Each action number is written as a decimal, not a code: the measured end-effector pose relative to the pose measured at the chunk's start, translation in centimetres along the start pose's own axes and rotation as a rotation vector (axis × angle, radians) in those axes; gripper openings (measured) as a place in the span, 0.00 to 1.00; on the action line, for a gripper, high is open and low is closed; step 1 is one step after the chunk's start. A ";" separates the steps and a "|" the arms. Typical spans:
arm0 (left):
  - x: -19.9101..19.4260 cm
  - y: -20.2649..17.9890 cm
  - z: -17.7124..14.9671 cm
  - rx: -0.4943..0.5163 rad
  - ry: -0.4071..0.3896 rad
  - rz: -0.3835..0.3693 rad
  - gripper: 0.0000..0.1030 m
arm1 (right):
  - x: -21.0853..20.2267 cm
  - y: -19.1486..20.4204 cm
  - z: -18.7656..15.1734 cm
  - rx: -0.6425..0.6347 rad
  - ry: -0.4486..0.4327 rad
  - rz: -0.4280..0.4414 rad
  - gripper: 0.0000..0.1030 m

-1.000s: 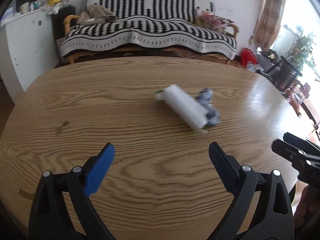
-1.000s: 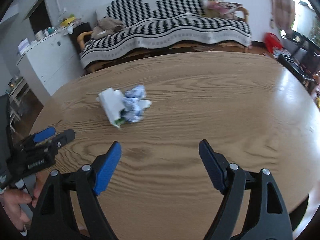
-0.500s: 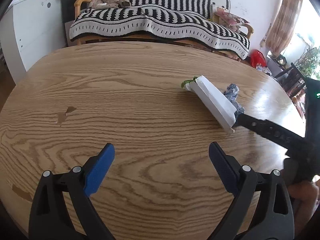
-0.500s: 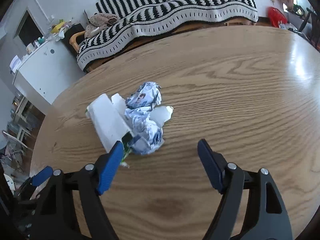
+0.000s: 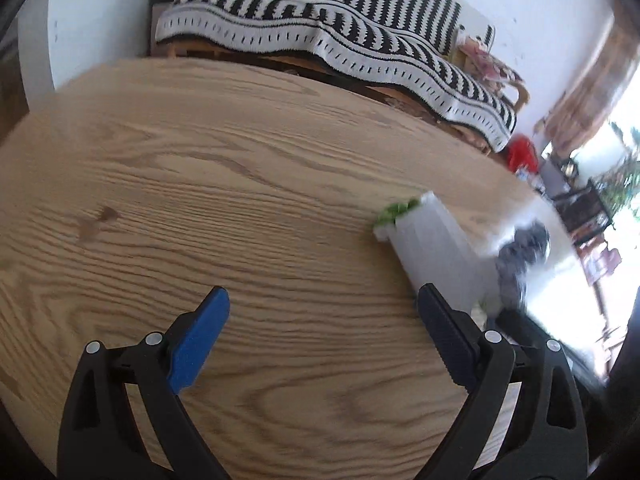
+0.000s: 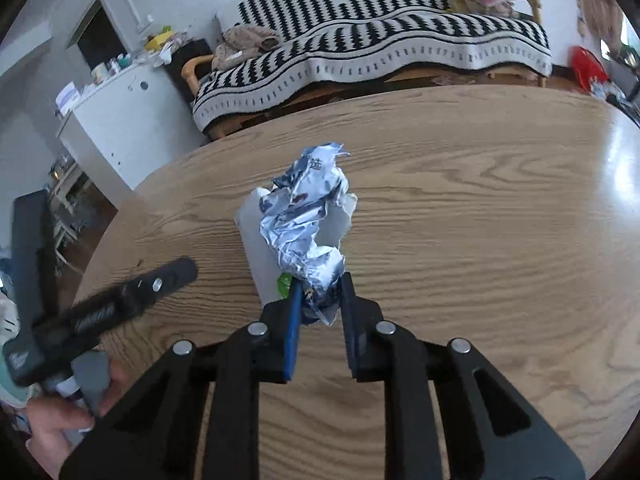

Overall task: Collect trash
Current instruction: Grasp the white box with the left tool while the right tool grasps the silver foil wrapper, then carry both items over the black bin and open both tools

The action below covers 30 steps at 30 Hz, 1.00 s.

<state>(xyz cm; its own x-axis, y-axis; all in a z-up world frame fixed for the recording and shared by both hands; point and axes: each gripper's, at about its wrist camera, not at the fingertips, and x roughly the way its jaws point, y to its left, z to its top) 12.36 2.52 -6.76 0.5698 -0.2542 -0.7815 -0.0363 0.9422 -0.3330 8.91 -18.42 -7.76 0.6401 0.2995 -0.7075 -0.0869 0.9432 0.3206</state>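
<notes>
A crumpled silver-blue wrapper [image 6: 308, 224] lies on the wooden table [image 6: 480, 240] against a white carton [image 6: 260, 252] with green print. My right gripper [image 6: 320, 292] is shut on the wrapper's near end. In the left wrist view the white carton [image 5: 432, 256] lies at the right with the blurred wrapper [image 5: 520, 252] behind it. My left gripper [image 5: 324, 316] is open and empty over the table, its right finger close to the carton's near end. The left gripper also shows in the right wrist view [image 6: 132, 296], left of the carton.
A sofa with a black-and-white striped throw [image 6: 380, 48] stands behind the table. A white cabinet [image 6: 124, 120] is at the back left. A red item [image 6: 586, 66] and dark chairs [image 5: 584, 208] are at the right.
My right gripper moved forward onto the wrapper and closed on it. My left gripper shifted toward the carton and stayed open.
</notes>
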 end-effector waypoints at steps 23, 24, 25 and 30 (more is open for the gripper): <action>3.4 -11.9 -3.1 0.093 0.078 -0.065 0.34 | -5.5 -7.0 -4.9 0.114 0.106 0.010 0.18; 3.3 -11.8 -2.9 0.091 0.080 -0.064 0.33 | -5.9 -6.9 -4.9 0.103 0.100 0.002 0.18; 3.1 -11.4 -2.7 0.089 0.080 -0.063 0.32 | -6.1 -6.8 -4.9 0.095 0.094 -0.006 0.18; 2.1 -10.5 -2.2 0.094 0.068 -0.053 0.32 | -7.5 -7.7 -4.9 0.099 0.077 -0.041 0.18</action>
<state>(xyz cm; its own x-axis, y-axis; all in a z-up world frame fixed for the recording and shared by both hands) 12.13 -8.38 -6.08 0.5116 -0.3150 -0.7994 0.0707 0.9427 -0.3261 1.06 -27.27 -7.97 0.5805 0.2744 -0.7667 0.0165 0.9374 0.3479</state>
